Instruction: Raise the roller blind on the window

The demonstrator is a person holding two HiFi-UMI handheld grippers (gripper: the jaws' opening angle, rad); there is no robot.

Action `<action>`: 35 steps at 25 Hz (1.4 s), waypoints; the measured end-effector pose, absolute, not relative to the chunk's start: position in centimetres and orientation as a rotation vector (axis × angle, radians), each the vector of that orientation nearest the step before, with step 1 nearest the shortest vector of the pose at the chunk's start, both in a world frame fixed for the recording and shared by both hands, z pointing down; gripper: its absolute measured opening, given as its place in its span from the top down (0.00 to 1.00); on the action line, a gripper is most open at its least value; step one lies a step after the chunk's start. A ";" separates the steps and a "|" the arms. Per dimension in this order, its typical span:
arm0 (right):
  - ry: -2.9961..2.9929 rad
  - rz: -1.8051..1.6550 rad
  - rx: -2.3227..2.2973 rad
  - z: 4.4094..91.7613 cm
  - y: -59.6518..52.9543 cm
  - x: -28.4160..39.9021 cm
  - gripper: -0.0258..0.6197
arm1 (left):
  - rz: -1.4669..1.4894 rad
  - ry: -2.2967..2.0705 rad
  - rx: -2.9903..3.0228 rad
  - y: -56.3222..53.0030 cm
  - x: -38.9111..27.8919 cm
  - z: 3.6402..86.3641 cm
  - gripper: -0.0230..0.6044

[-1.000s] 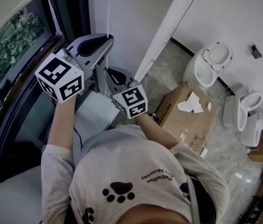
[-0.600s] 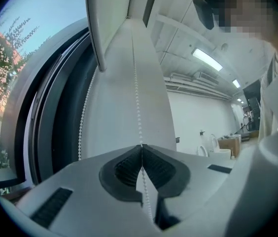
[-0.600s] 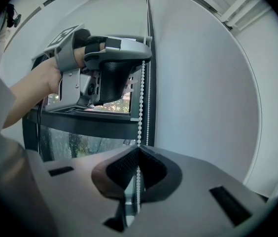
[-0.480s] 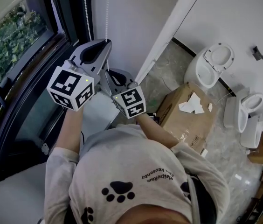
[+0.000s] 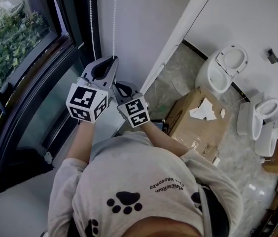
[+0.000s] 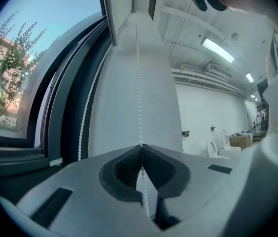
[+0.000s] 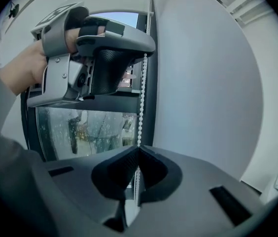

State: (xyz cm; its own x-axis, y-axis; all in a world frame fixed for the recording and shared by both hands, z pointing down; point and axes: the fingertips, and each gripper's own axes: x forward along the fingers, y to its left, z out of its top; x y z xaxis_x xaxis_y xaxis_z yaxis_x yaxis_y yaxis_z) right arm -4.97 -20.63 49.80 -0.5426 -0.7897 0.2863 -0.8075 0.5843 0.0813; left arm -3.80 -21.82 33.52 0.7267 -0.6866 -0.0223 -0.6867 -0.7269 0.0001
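In the head view, the person stood at the window (image 5: 20,58), which was on the left, with a white wall (image 5: 139,14) next to it. Two strands of the bead chain (image 5: 114,19) hung down between the window frame and that wall. The left claw (image 5: 112,59) was on the strand nearer to the wall, and the right claw (image 5: 116,84) was just below it. The roller blind itself I could not identify with certainty.

In the left gripper view, the left claw (image 6: 140,146) was fully closed on the bead chain (image 6: 138,83), which ran straight up from the tips along the wall. The other strand (image 6: 84,117) hung free beside the window frame.

In the right gripper view, the right claw (image 7: 139,147) was also closed, pinching the same bead chain (image 7: 142,83). The left claw (image 7: 145,47) sat directly above it on this strand.

My judgement is that the step in hand was a downward pull on the chain. To do it well, the pull should go straight down along the strand and close to the wall, not outwards, because a sideways pull could make the beads jump in the mechanism above. At the end of the stroke one claw should hold the strand tight while the other opens and takes a new grip higher up, so that the blind does not slip back. The free strand should be left untouched
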 end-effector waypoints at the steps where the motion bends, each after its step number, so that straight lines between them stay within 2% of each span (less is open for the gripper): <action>1: -2.516 0.097 1.306 50.4 -20.5 -4.9 0.95 | 0.022 1.168 -2.910 -21.8 -3.7 34.1 0.94; 14: -2.414 0.246 1.259 56.8 -19.0 -4.7 0.95 | -0.067 1.279 -2.895 -21.3 -4.0 40.7 0.94; 20: -2.397 0.188 1.188 57.5 -18.1 -4.8 0.94 | -0.056 1.305 -2.900 -21.3 -4.4 42.0 0.94; 23: -2.433 0.181 1.260 55.1 -18.1 -4.0 0.92 | -0.048 1.309 -2.899 -21.4 -4.5 42.0 0.94; 25: -2.459 0.167 1.334 52.5 -18.4 -3.0 0.84 | -0.039 1.315 -2.897 -21.6 -4.6 42.0 0.94; 26: -2.480 0.159 1.375 50.6 -18.6 -2.6 0.82 | -0.035 1.318 -2.895 -21.6 -4.7 42.0 0.94; 35: -2.688 -0.102 1.579 32.5 -18.6 -1.2 0.82 | -0.023 1.328 -2.887 -21.9 -4.5 42.0 0.94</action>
State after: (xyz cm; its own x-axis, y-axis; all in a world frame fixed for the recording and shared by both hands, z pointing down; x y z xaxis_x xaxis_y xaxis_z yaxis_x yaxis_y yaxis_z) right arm -1.15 -18.57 32.50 -0.4873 -0.8731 -0.0141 -0.8717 0.4854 0.0675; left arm -4.53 -21.91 41.96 0.6506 -0.7589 0.0280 -0.7594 -0.6500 0.0269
